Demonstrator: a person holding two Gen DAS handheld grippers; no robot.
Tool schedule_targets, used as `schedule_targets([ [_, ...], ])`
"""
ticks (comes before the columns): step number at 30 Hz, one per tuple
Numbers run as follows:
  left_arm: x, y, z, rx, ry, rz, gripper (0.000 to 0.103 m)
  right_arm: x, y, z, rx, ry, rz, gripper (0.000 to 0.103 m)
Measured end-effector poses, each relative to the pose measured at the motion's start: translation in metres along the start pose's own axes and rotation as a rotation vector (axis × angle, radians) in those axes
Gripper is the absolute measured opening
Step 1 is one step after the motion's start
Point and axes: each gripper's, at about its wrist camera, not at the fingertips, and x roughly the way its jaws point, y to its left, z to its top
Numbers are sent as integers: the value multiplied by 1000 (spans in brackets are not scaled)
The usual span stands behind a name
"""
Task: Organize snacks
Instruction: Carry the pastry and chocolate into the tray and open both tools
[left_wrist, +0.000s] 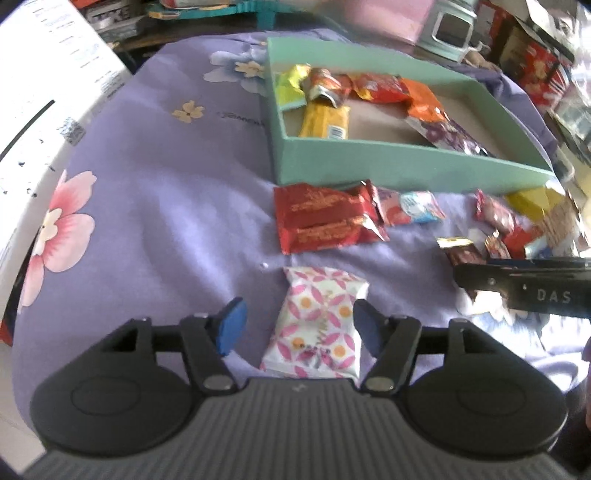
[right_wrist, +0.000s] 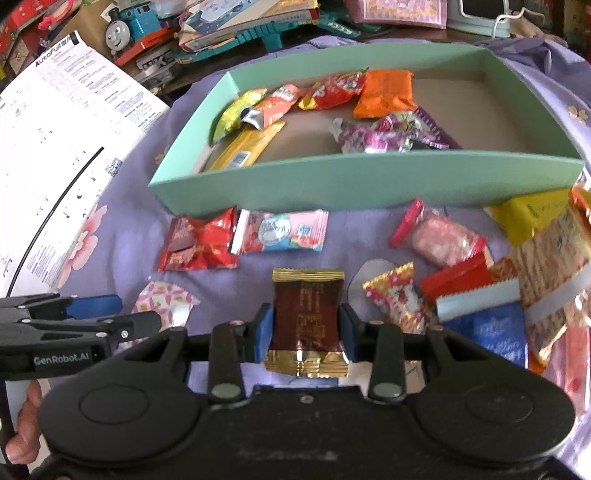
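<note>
A green box (left_wrist: 388, 166) (right_wrist: 332, 184) on the purple flowered cloth holds several snack packets. Loose snacks lie in front of it. My left gripper (left_wrist: 295, 328) is open, its blue pads on either side of a white packet with pink petals (left_wrist: 317, 325), apart from it; that packet also shows in the right wrist view (right_wrist: 162, 299). My right gripper (right_wrist: 306, 328) is shut on a brown packet with gold ends (right_wrist: 306, 317), which also shows in the left wrist view (left_wrist: 461, 251).
A red packet (left_wrist: 325, 218) (right_wrist: 199, 243) and a pink-blue packet (left_wrist: 410, 206) (right_wrist: 280, 230) lie by the box front. A heap of snacks (right_wrist: 498, 266) sits at the right. A white printed sheet (right_wrist: 55, 147) lies left; toys and boxes (right_wrist: 140, 26) crowd the back.
</note>
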Motion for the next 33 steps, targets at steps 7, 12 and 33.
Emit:
schedule_targets([
  [7, 11, -23, -8, 138, 25, 44, 58, -4, -2, -4, 8, 1, 1, 37],
  [12, 5, -23, -8, 138, -1, 50, 50, -6, -4, -5, 21, 6, 7, 37],
  [33, -12, -36, 136, 22, -216, -33, 50, -29, -21, 126, 134, -192, 38, 37],
])
